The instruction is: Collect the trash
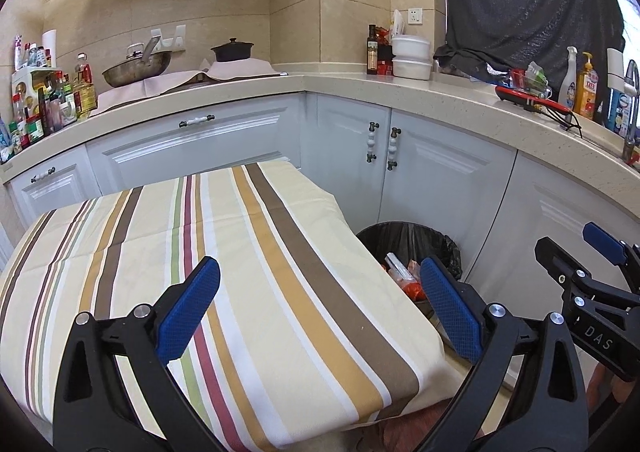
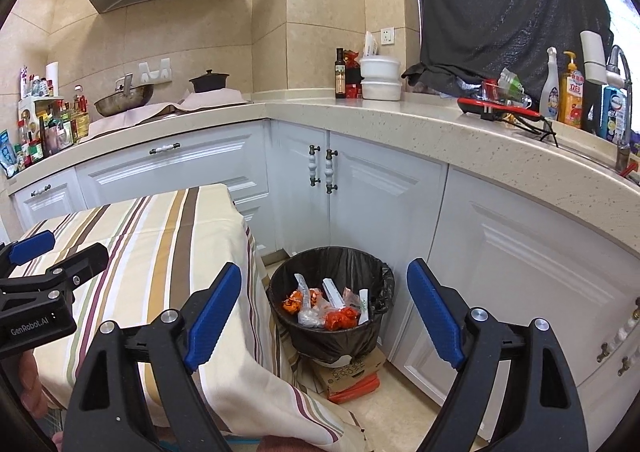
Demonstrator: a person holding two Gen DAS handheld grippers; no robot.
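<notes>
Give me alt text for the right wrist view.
An open, empty hand-held gripper points at a black-lined bin holding orange and white wrappers, beside a striped tablecloth and white cabinets.

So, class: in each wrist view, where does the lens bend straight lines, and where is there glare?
Left wrist view: the countertop edge bows into an arc; dark corners frame the picture. Right wrist view: the same bowing, and daylight burns out beside the dark curtain at the far right; the trash bin stays sharp.
</notes>
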